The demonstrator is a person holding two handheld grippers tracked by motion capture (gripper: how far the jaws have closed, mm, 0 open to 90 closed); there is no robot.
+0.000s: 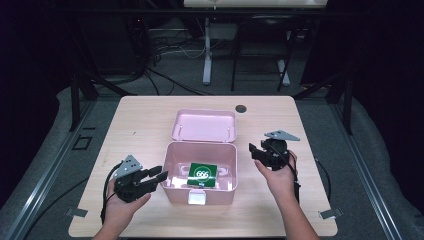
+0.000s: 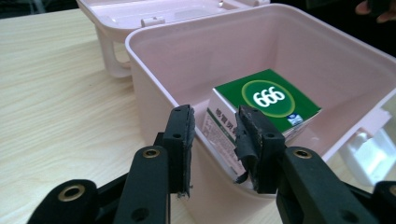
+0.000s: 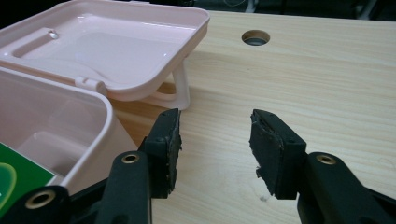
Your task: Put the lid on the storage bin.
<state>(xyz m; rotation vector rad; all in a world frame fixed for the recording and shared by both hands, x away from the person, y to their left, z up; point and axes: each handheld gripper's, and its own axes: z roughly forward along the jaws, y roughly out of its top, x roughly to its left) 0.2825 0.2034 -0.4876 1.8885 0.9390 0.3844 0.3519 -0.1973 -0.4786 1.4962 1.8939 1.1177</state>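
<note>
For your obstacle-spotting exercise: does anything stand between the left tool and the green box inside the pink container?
Yes: the pink container's near wall rises between the left tool and the green box. The lid is folded back, so the top is open.

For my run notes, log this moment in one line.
left tool: open, at box edge | right tool: open, empty | green carton: inside open pink plastic box

Probably a lab: dark curtains (image 1: 30, 45), floor cables (image 1: 170, 80), wooden table (image 1: 145, 120).
</note>
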